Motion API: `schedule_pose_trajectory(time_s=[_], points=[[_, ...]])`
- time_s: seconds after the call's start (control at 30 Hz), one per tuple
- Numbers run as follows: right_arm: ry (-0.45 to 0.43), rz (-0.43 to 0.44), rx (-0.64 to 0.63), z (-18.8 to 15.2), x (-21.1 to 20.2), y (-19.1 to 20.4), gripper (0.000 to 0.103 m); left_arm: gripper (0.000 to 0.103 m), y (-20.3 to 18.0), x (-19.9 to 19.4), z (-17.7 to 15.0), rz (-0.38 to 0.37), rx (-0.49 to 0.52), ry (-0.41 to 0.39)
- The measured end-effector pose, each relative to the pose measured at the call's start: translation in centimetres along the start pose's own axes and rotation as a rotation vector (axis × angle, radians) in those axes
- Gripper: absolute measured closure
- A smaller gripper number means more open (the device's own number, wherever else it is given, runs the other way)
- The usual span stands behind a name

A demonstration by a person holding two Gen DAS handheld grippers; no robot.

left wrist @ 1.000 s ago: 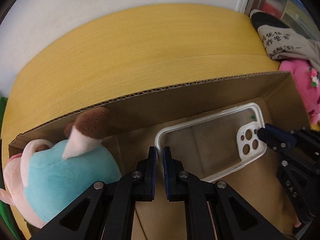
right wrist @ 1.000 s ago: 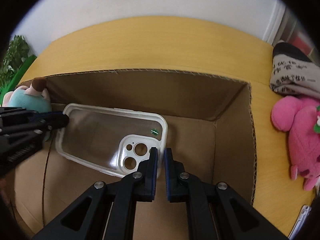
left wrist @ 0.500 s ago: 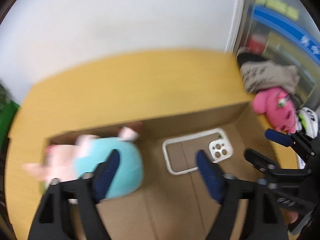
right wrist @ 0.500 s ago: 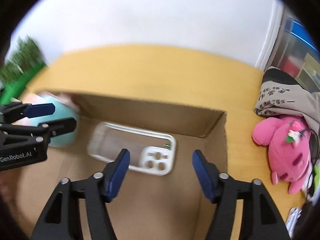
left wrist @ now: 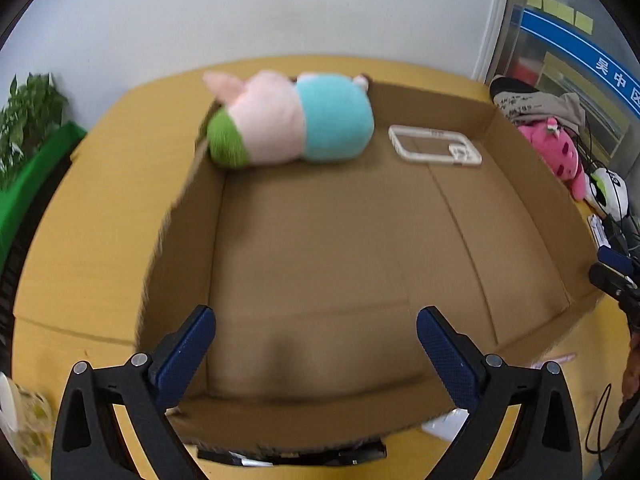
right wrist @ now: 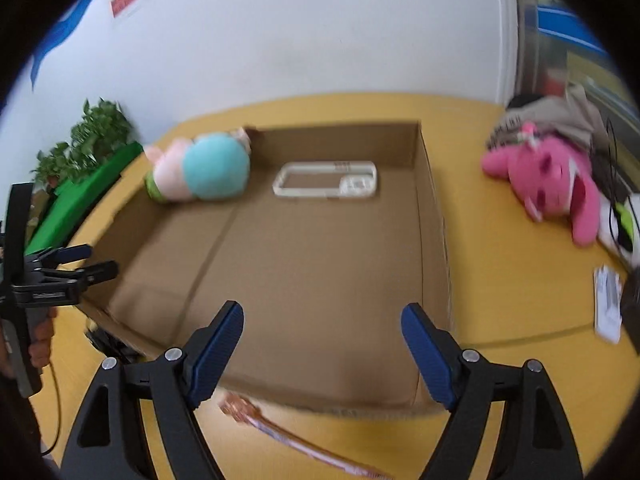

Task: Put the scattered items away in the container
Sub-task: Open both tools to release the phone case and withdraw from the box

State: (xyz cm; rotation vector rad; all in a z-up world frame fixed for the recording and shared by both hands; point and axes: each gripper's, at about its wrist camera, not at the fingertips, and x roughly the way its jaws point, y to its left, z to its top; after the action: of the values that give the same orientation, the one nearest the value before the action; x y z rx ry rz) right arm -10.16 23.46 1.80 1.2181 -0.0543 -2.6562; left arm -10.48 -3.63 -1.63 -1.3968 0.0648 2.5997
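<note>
The left gripper hangs over the near edge of the cardboard box, its blue-padded fingers spread wide with nothing between them. The right gripper is likewise spread wide and empty above the box's near wall. Inside the box, a pink-and-teal plush toy lies in the far-left corner, toward 11 o'clock in the left wrist view, leaning against the box wall. A clear phone case lies flat on the box floor just beside it, toward 1 o'clock, near the far wall. Outside the box on the yellow table, a pink plush lies at 2 o'clock in the right wrist view, well apart from the box. A slim pink-orange wrapper lies on the table just beside the box's near wall, at 6 o'clock.
</note>
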Motion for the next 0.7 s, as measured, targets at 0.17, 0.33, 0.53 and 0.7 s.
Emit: schedule_pose_trajectory(time_s=[0.17,0.33,0.53,0.7], points=[[0.008,-0.054,-0.053,-3.3,1.6,0.1,0.022,0.003,-1.1,0.8,-2.2,0.015,-0.03,0.007],[-0.051,-0.043,-0.11,-3.8,1.4,-1.0,0.022,0.004,-1.2,0.4,-3.7,-0.017,-0.08,-0.018],[-0.107,-0.048,-0.119,-4.0,1.4,-1.9,0.021,0.003,-2.7,-0.7,-4.2,0.063,-0.038,-0.136],[-0.171,-0.079,-0.108,-4.4,1.5,-1.9,0.02,0.0,-2.6,-0.5,-4.4,0.091,-0.052,-0.224]])
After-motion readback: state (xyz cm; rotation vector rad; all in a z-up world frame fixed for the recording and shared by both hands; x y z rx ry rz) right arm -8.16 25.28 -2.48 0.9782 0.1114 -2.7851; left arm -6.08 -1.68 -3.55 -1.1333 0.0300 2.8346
